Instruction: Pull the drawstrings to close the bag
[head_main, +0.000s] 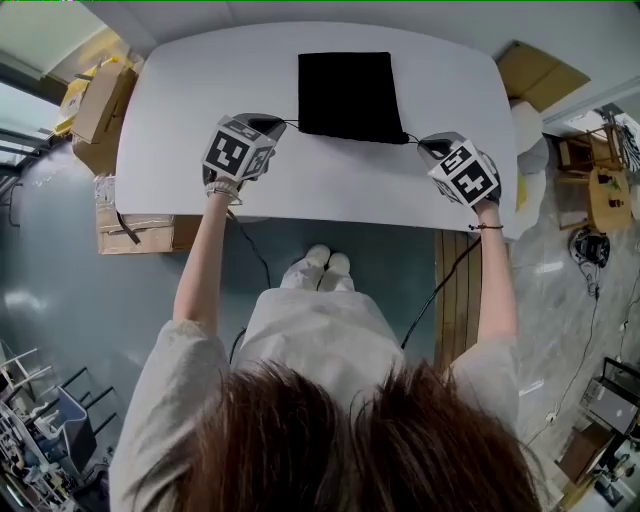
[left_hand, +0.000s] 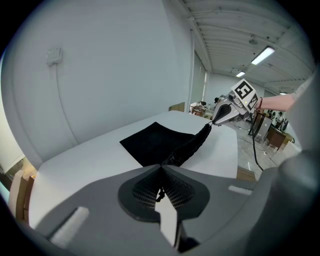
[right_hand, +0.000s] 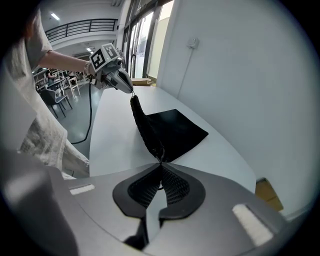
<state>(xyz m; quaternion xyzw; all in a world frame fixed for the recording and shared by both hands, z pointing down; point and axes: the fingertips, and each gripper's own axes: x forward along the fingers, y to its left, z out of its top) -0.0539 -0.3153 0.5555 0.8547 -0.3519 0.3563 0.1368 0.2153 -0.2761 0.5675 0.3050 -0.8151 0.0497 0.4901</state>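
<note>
A black drawstring bag (head_main: 347, 95) lies flat on the white table (head_main: 180, 90), its mouth toward me. My left gripper (head_main: 270, 125) is shut on the left drawstring (head_main: 290, 123) at the bag's near left corner. My right gripper (head_main: 428, 146) is shut on the right drawstring (head_main: 411, 138) at the near right corner. In the left gripper view the shut jaws (left_hand: 161, 166) pinch the cord, and the gathered bag mouth (left_hand: 192, 145) stretches up to the right gripper (left_hand: 217, 121). The right gripper view shows its gripper (right_hand: 161, 164) gripping the cord, with the bunched mouth (right_hand: 145, 127) running to the left gripper (right_hand: 131, 92).
Cardboard boxes (head_main: 100, 110) stand beside the table's left end, with another box (head_main: 135, 232) below them. A brown board (head_main: 535, 70) and wooden furniture (head_main: 600, 185) sit to the right. Cables (head_main: 440, 285) hang under the table's near edge. A plain wall (left_hand: 100, 75) runs along the far side.
</note>
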